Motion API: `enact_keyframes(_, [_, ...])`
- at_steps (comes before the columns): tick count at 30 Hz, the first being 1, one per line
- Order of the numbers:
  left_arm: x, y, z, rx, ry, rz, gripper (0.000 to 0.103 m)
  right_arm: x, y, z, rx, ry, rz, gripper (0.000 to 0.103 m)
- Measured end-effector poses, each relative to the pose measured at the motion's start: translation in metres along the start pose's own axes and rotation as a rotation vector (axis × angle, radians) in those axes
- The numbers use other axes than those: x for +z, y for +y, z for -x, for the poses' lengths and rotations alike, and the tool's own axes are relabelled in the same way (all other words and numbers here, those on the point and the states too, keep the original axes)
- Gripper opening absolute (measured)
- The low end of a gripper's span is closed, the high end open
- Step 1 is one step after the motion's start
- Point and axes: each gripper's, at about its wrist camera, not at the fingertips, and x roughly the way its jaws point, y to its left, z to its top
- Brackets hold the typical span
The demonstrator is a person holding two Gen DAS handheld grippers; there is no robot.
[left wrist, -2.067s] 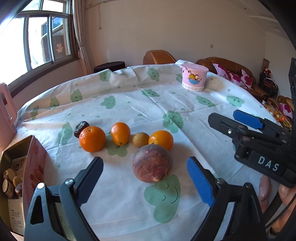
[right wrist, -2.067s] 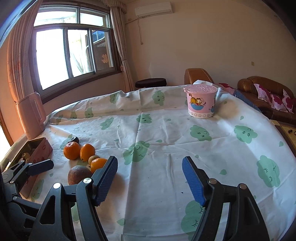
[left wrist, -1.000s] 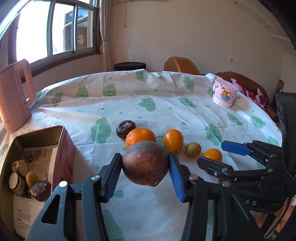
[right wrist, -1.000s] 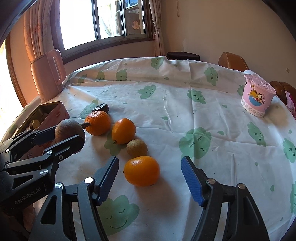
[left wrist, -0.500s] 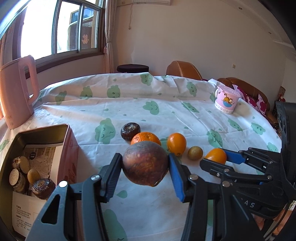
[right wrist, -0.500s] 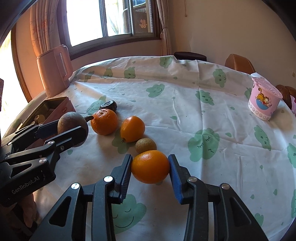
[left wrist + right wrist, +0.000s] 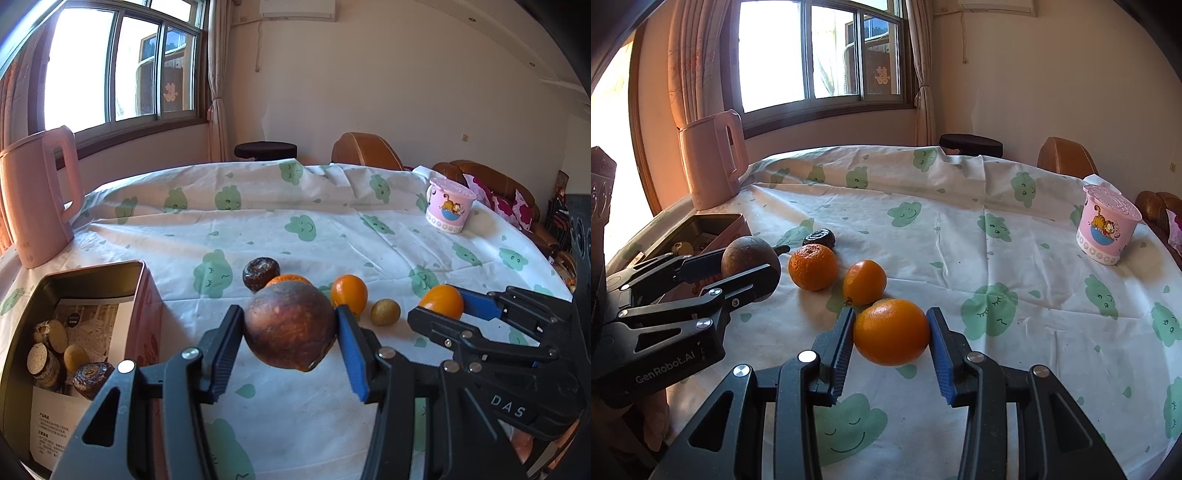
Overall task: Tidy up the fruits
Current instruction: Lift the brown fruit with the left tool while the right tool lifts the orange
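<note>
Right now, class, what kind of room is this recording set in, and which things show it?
Most likely a home living or dining room: a cloth-covered table with a pink kettle, a brown leather sofa with cushions, and a curtained window.

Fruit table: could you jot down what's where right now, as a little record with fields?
left gripper: shut on a brown round fruit, held clear of the cloth
right gripper: shut on an orange
on tablecloth: mandarin, smaller orange, small green-brown fruit, dark wrinkled fruit
open box: at left, already holds a few small items
also there: pink kettle, pink cartoon cup
</note>
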Motion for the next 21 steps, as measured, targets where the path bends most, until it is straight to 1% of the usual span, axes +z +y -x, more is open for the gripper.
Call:
enact_keyframes(7, [0.000,-0.001,0.006,0.004,-0.031,-0.008,0.052,-0.001,0.001,0.009,-0.001,-0.047,0.005,0.042])
enact_keyframes(21, [-0.001,-0.006,0.015,0.021,-0.085,-0.027,0.052,-0.003,0.001,0.021,-0.007,-0.111,0.004,0.042])
